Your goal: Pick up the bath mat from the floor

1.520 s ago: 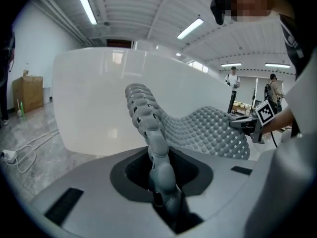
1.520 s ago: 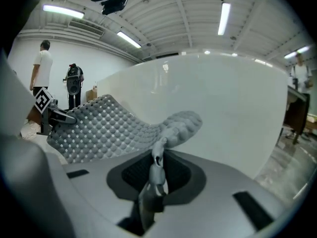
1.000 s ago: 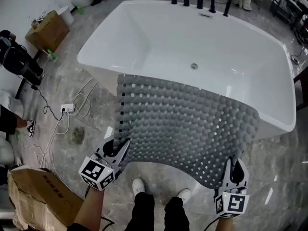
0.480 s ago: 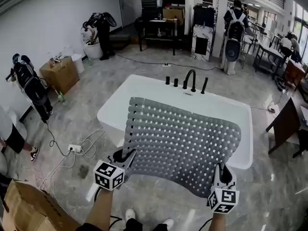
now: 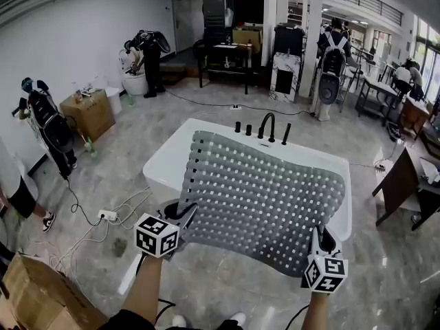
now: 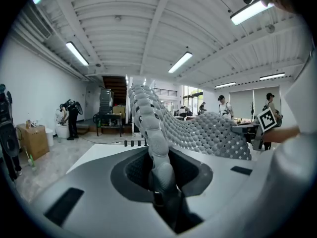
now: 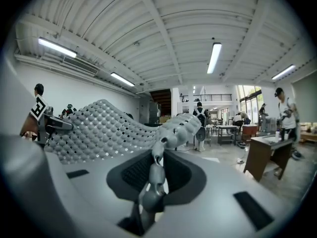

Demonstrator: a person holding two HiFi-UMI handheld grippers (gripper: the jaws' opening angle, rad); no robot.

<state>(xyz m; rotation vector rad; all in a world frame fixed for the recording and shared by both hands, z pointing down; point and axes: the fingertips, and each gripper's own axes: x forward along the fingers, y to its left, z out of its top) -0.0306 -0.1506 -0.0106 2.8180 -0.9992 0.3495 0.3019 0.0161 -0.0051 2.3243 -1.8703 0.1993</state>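
While the mat is off the ground: grey studded rubber bath mat (image 5: 265,198) is in the air, spread between both tools and reaching away toward 12 o'clock, in front of the white oval bathtub (image 5: 159,165); no part looks to touch the grey marble floor (image 5: 227,280).
left hand-held gripper (image 5: 180,215): clenched on the mat's corner at 8 o'clock; its own view shows the beaded edge pinched deep between the jaws.
right hand-held gripper (image 5: 322,238): clenched on the corner at 5 o'clock; its own view shows a thinner edge strip caught between the jaws.
step in hand: judged as lift and hold; the pick-up looks basically done.
how to do it well: hold both pinches firm, no easing. Hold the tools about level and far enough apart that the sheet does not sag in the middle. Rubber looks floppy and weighty, so move slowly, no swinging. The far edge at 12 o'clock is free; watch it near the black faucet (image 5: 267,126).
risk: the right bite looks shallower and could slip on a sideways tug.
left arm pose: bare left forearm (image 5: 148,287) runs from 6 toward 12 o'clock, tool angled up and forward, marker cube facing the head camera.
right arm pose: forearm mostly cut off at 6 o'clock; tool points forward and up, a bit lower in the head view than the left.
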